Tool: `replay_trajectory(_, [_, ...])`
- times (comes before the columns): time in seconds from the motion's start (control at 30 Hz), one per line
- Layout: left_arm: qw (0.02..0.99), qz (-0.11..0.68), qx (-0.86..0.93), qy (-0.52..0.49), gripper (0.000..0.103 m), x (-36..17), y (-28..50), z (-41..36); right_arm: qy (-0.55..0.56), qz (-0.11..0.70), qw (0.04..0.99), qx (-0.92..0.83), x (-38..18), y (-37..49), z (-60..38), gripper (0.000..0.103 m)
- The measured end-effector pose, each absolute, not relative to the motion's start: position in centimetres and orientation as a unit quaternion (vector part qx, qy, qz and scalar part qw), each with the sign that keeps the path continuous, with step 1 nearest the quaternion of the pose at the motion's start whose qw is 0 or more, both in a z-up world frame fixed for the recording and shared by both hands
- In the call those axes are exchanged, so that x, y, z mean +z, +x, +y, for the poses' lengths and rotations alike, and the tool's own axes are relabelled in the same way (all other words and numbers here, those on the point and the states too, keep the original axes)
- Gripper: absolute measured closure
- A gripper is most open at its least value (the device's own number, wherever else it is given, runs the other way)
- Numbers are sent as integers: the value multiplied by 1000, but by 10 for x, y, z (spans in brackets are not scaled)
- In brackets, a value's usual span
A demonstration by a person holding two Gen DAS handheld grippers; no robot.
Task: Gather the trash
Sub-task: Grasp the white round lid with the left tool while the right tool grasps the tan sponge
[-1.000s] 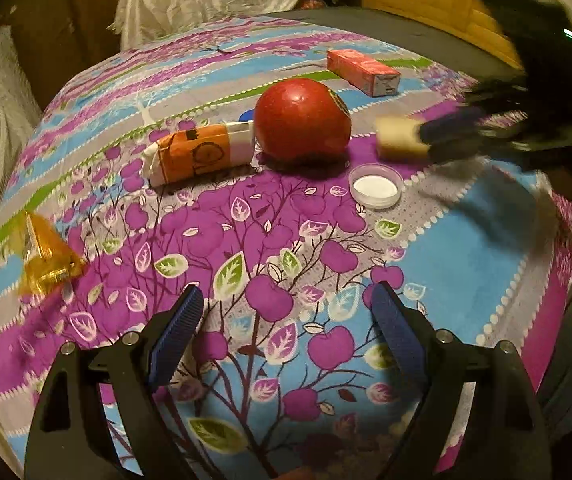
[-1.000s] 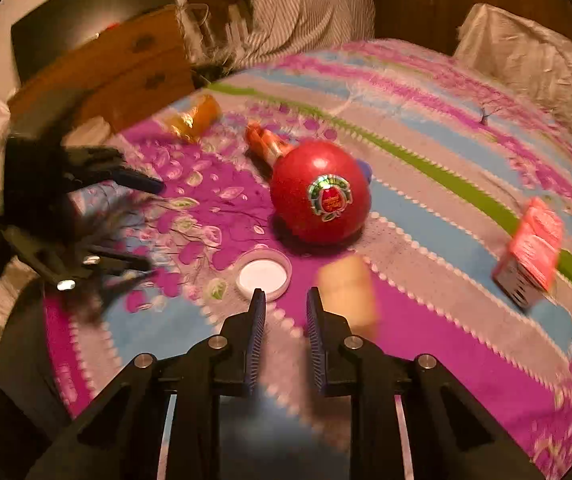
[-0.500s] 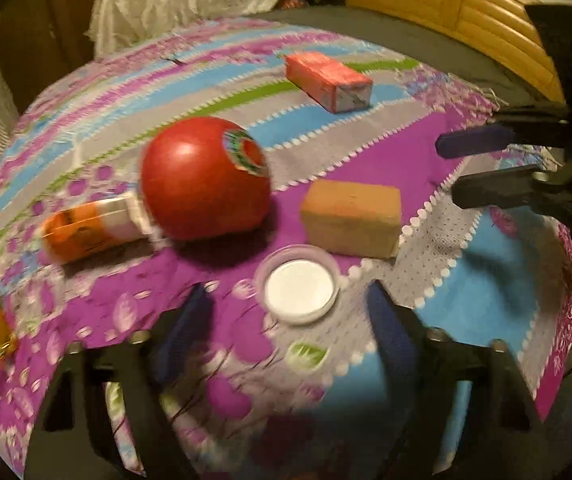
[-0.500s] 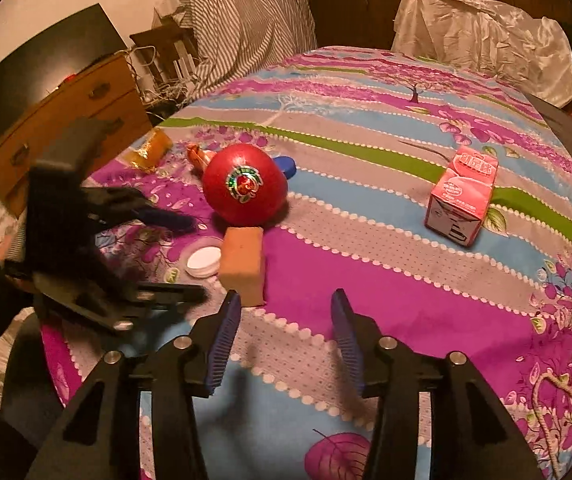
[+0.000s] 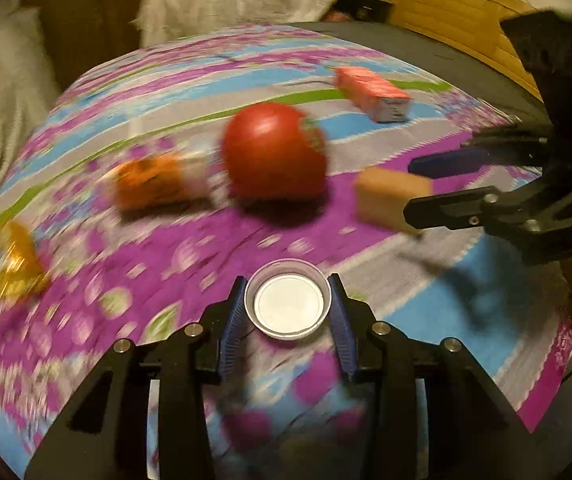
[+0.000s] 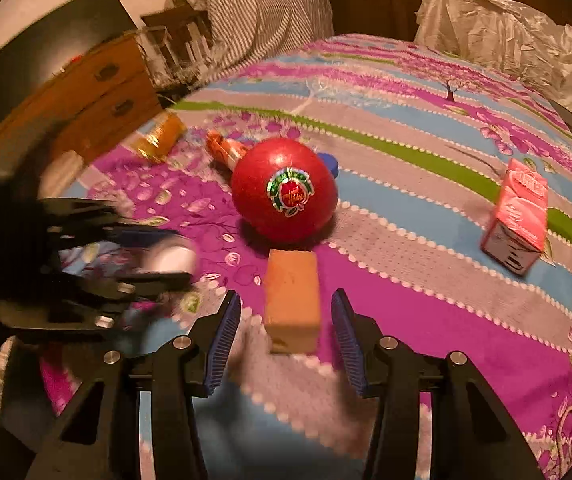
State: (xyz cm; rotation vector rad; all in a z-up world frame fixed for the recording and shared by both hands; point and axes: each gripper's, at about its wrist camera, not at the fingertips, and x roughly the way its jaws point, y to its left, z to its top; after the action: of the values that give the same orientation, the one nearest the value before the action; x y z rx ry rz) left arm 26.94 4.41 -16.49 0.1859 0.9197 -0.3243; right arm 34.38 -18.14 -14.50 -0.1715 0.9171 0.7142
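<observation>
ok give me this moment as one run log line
left gripper: closed around white plastic lid | right gripper: open, straddling tan sponge block | red ball: untouched on bedspread

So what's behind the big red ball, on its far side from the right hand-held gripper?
Behind the red ball, a blue cap peeks out at its right, and an orange tube sticks out at its left. The ball covers the rest of both.

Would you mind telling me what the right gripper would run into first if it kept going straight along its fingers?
The right gripper would meet the tan block first; the block already lies between its open fingers with gaps on both sides. Behind it sits the red ball, though depth is hard to judge.
</observation>
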Motion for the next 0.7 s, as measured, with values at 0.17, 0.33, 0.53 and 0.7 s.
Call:
replay_trajectory(0.17, [896,433,-87,51,65,-164,260,67,-100,437,844,293,-163,349,-161,72])
replay_trajectory(0.33, [911,408,-41,33,65,-155,249,71,-96,398,878,248,-157,328,-159,76])
replay_trajectory(0.53, [936,351,21,16,64,-121,224,61,-46,303,933,188,-113,278,-170,76])
replay_trajectory(0.7, [960,277,46,15,64,-83,194,40,-19,228,964,137,-77,231,-179,76])
